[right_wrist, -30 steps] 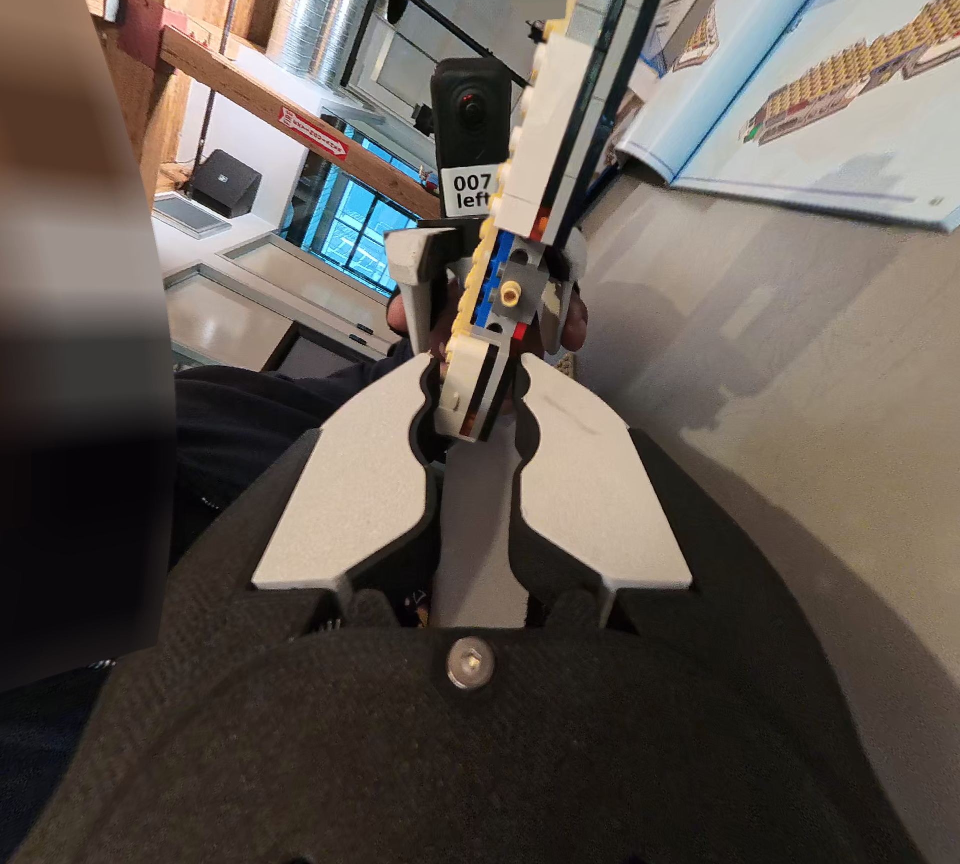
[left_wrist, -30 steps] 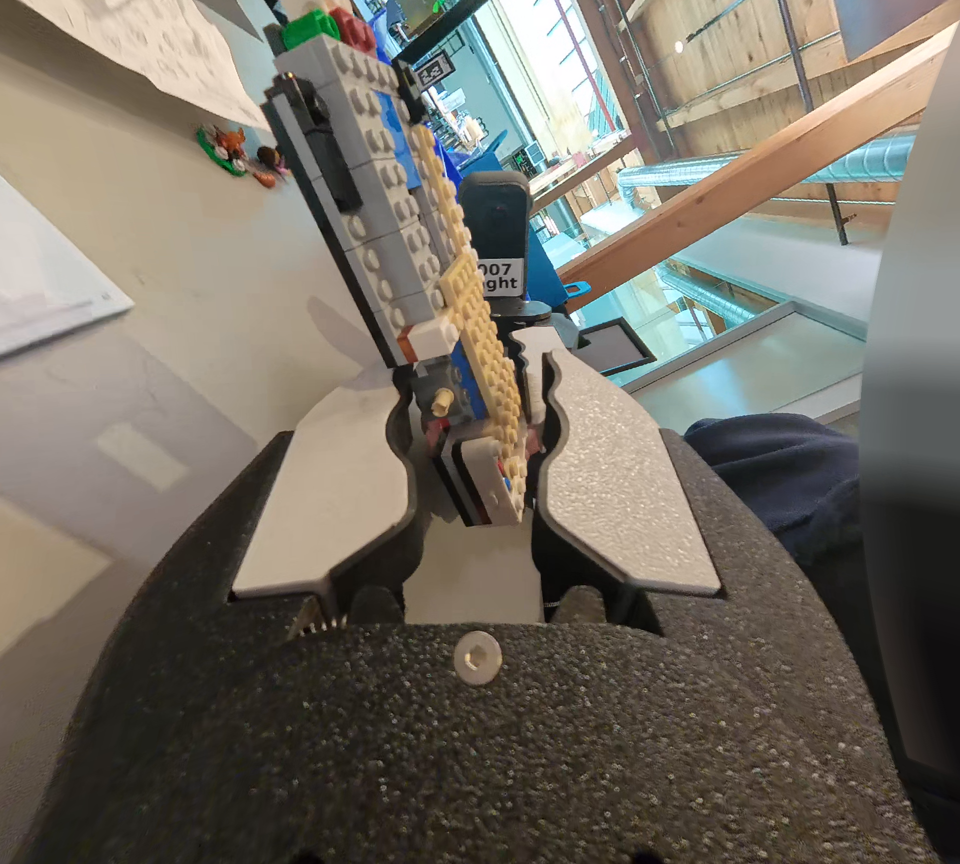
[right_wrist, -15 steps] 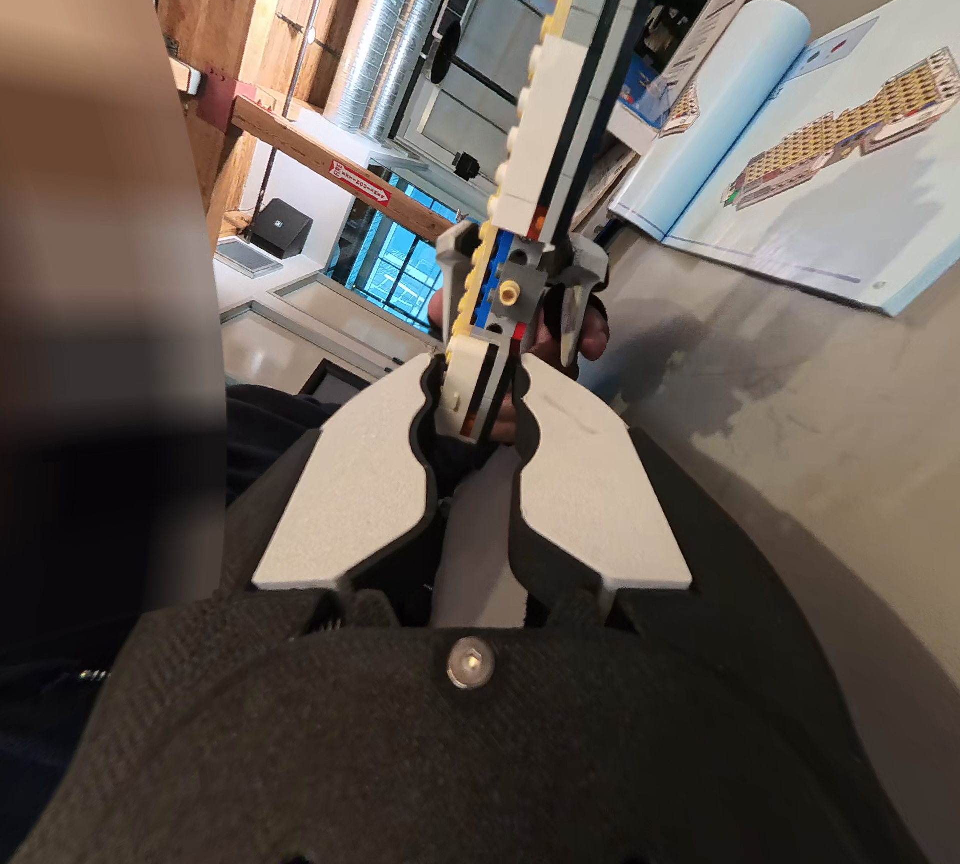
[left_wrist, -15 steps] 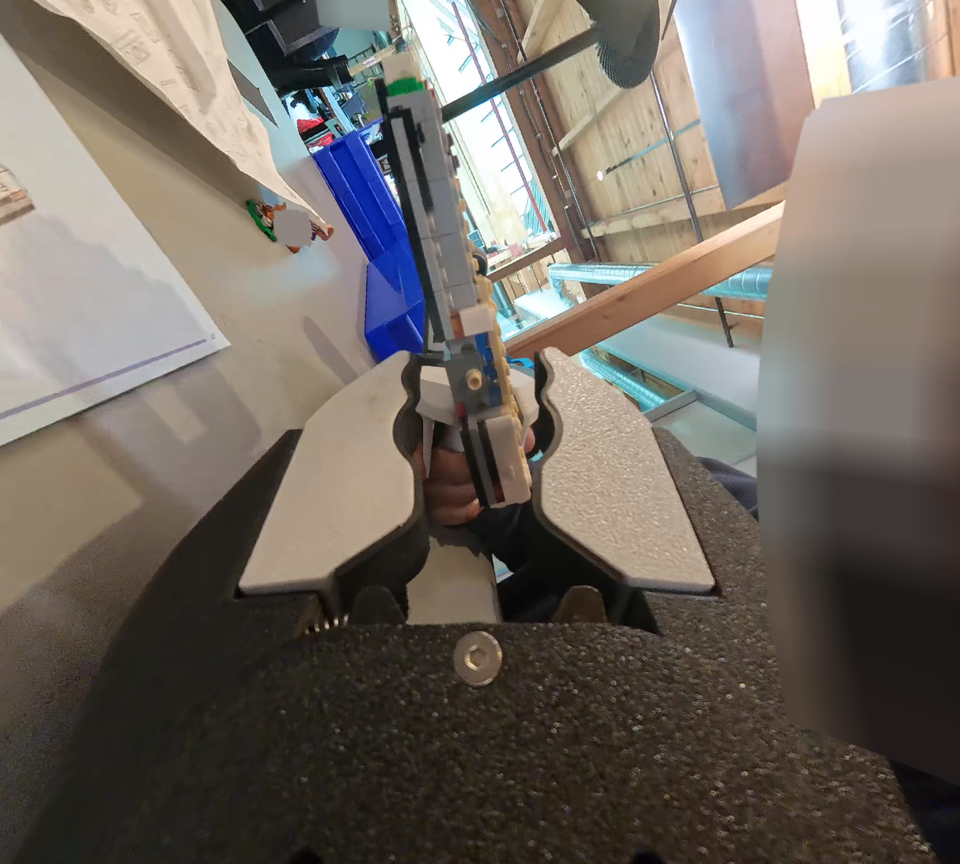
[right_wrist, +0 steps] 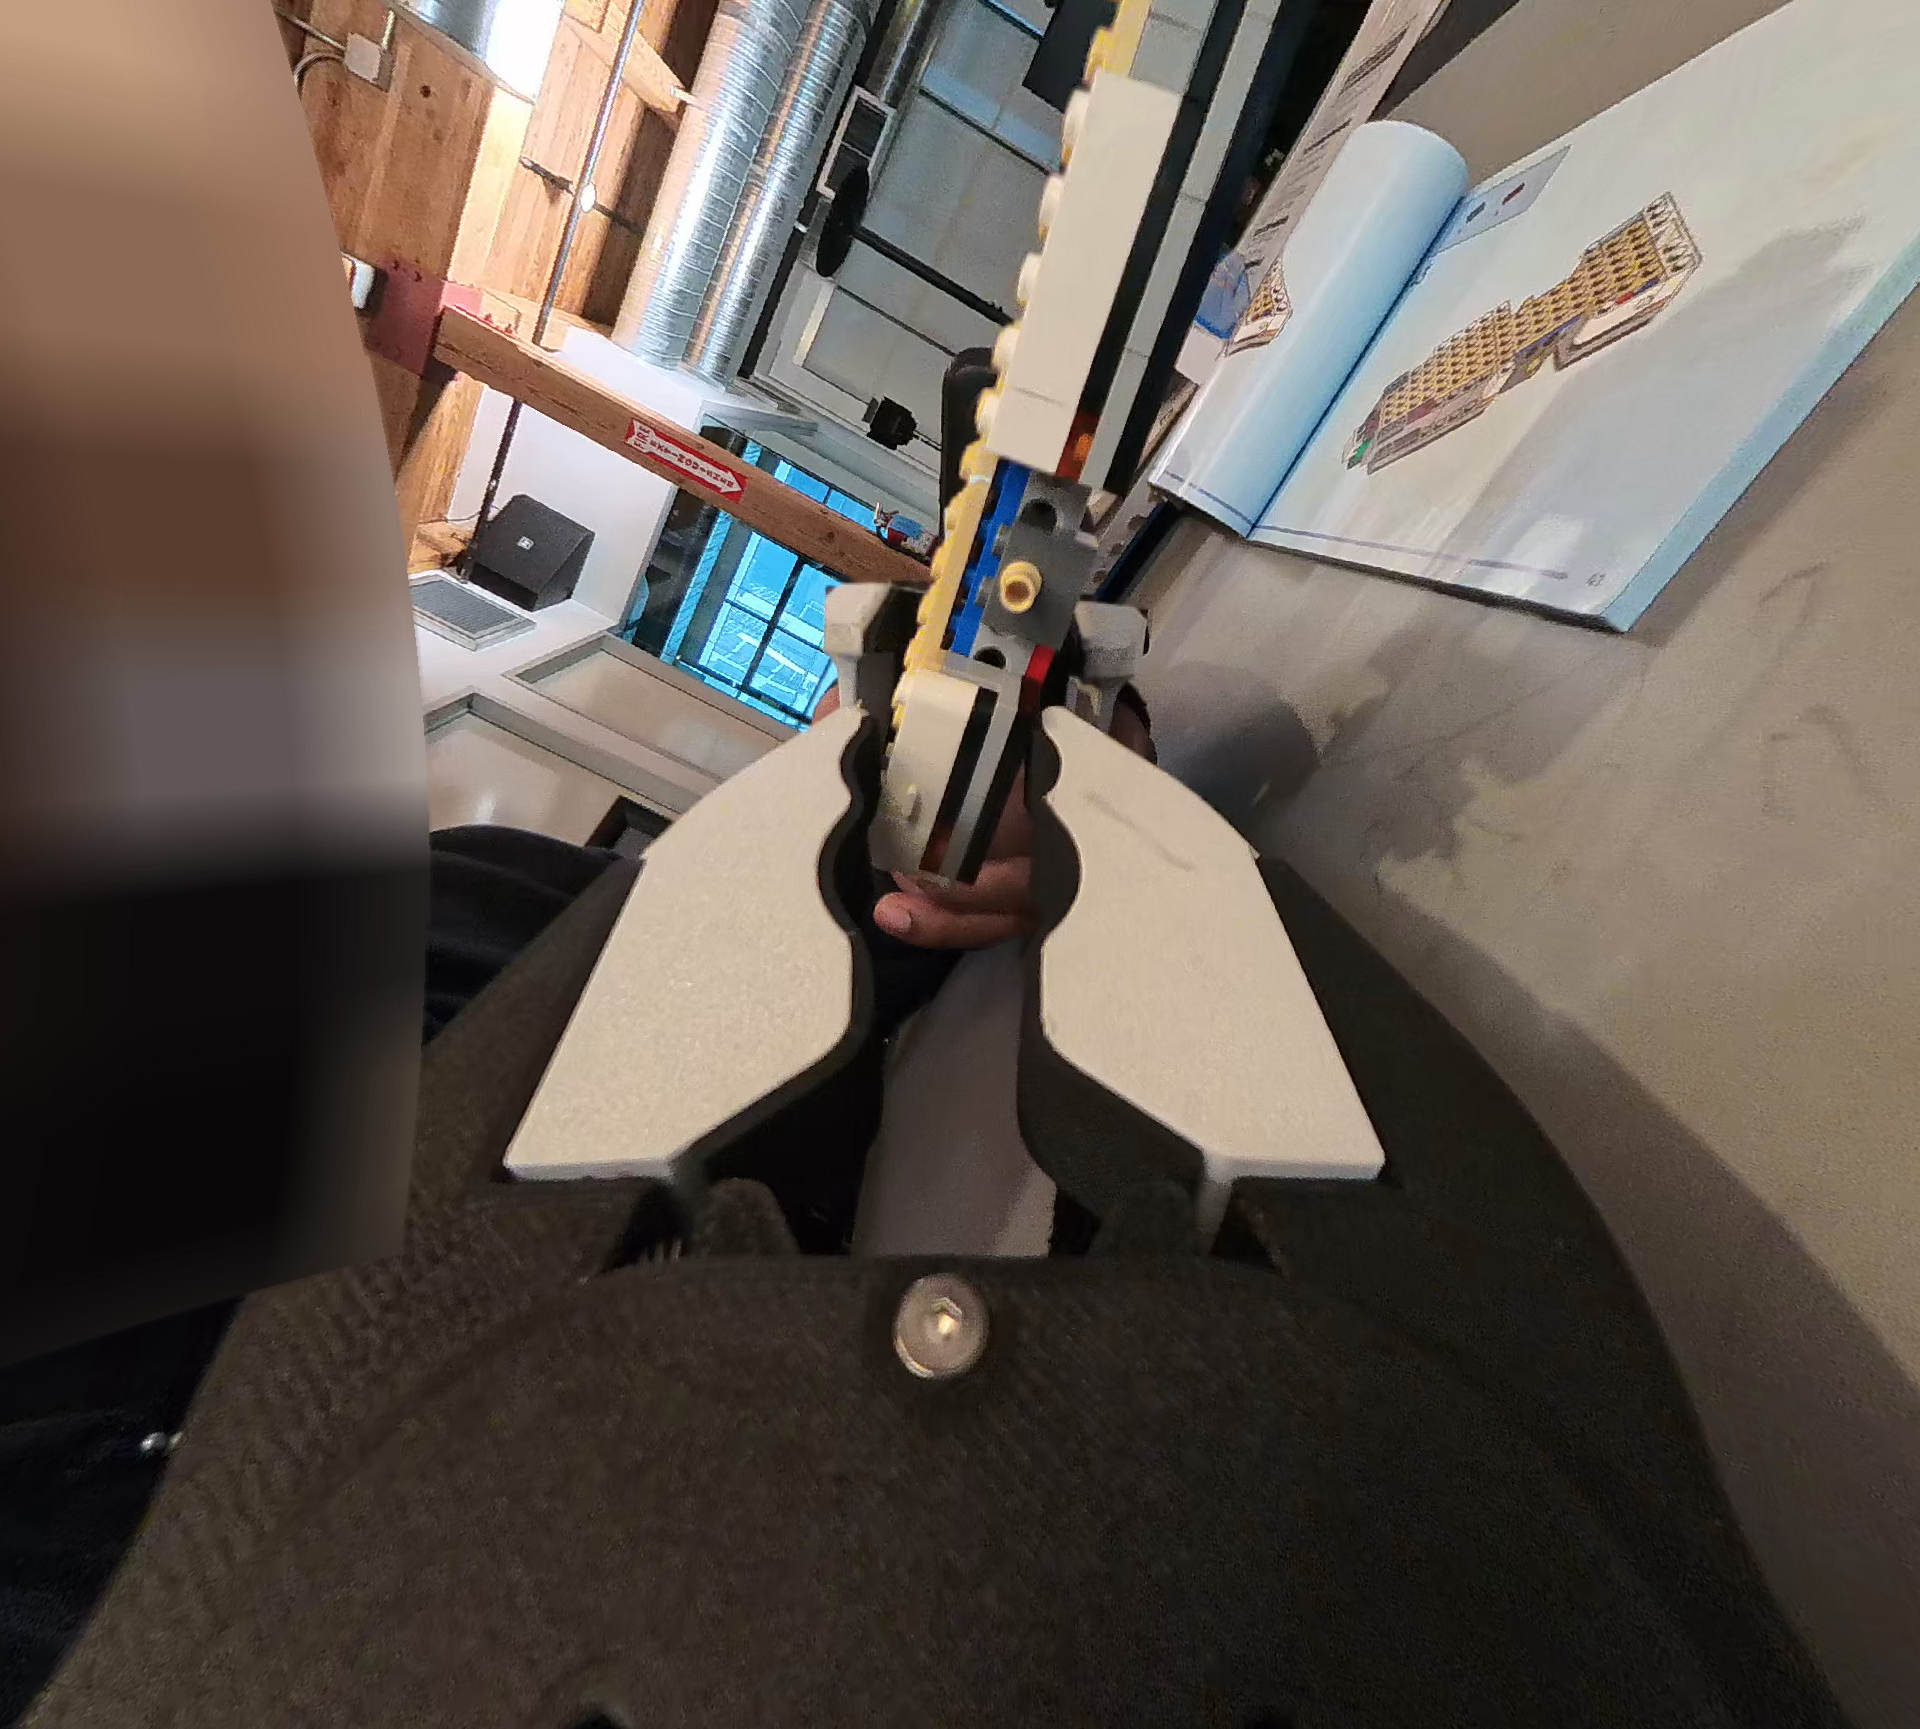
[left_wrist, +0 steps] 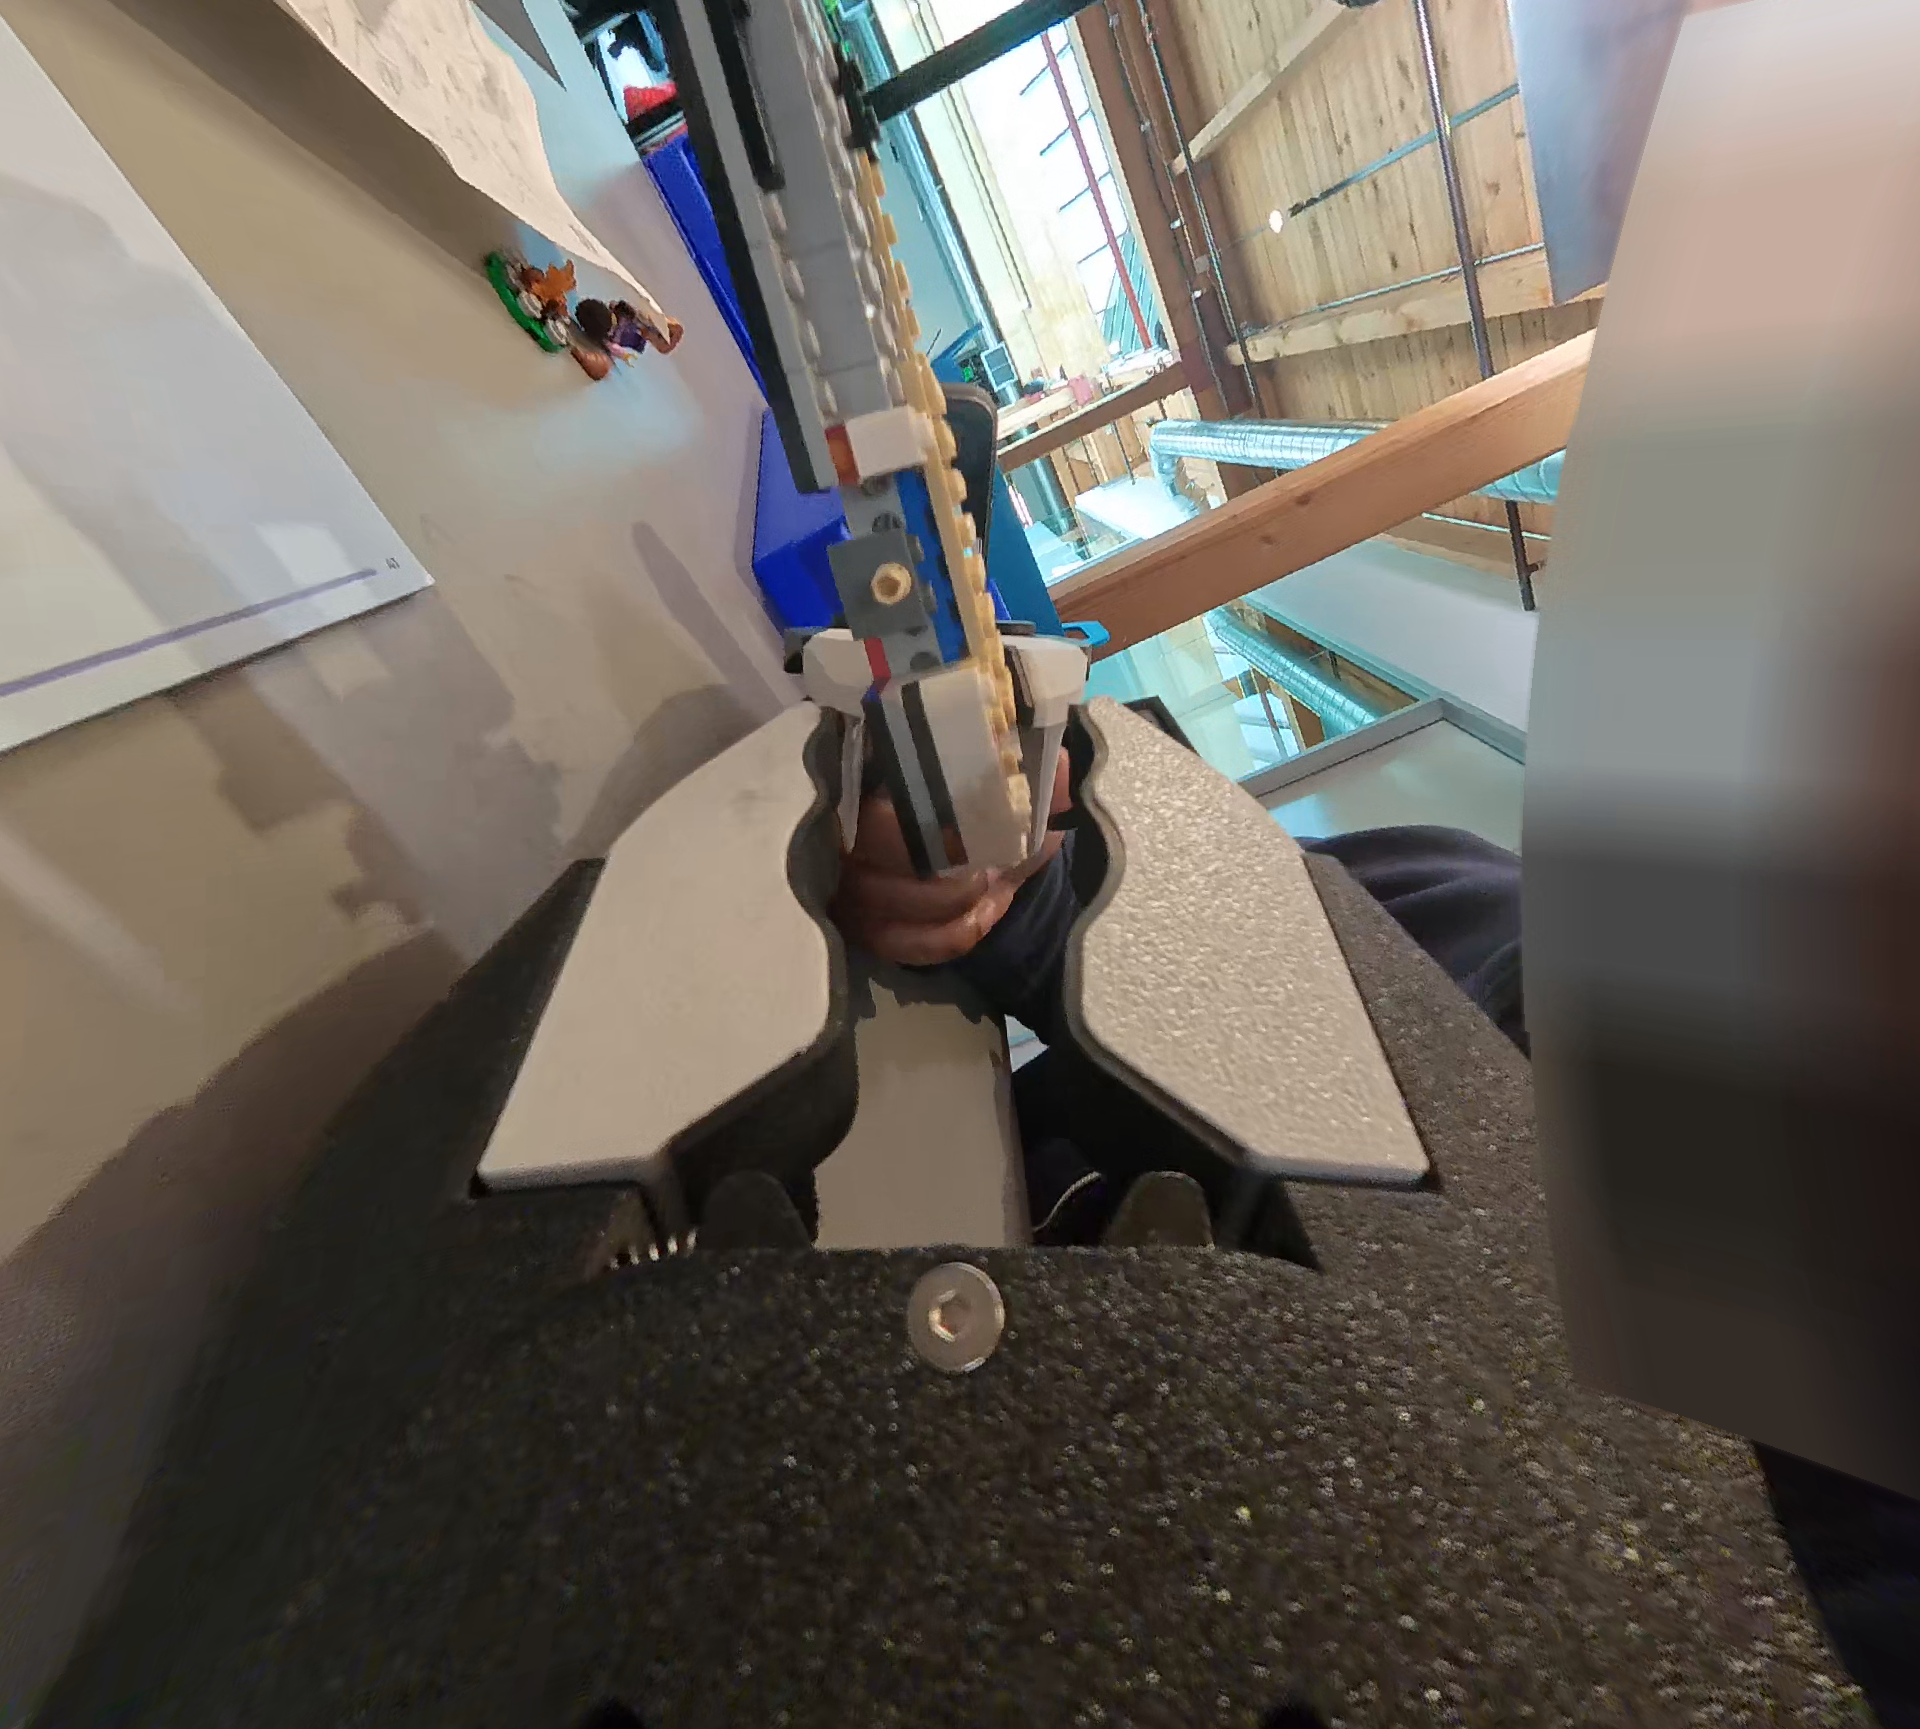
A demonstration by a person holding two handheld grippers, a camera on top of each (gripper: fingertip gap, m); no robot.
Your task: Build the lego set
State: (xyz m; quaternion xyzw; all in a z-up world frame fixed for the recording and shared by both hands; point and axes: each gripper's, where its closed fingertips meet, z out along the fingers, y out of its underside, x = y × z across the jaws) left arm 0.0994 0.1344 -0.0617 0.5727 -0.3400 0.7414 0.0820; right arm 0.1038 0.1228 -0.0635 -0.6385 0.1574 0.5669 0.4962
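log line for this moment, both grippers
left gripper: open around brick panel | right gripper: gripping panel's end | instruction booklet open on table

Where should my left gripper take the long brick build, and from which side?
Probably the blue-and-grey section just past where the right gripper clamps it, coming end-on. The brick build is a thin slab, edge-on here, so pads meet its broad faces.

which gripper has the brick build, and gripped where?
The right gripper clamps the long brick build at its near white-and-black end. The left gripper straddles that same end; whether its pads press cannot be told.
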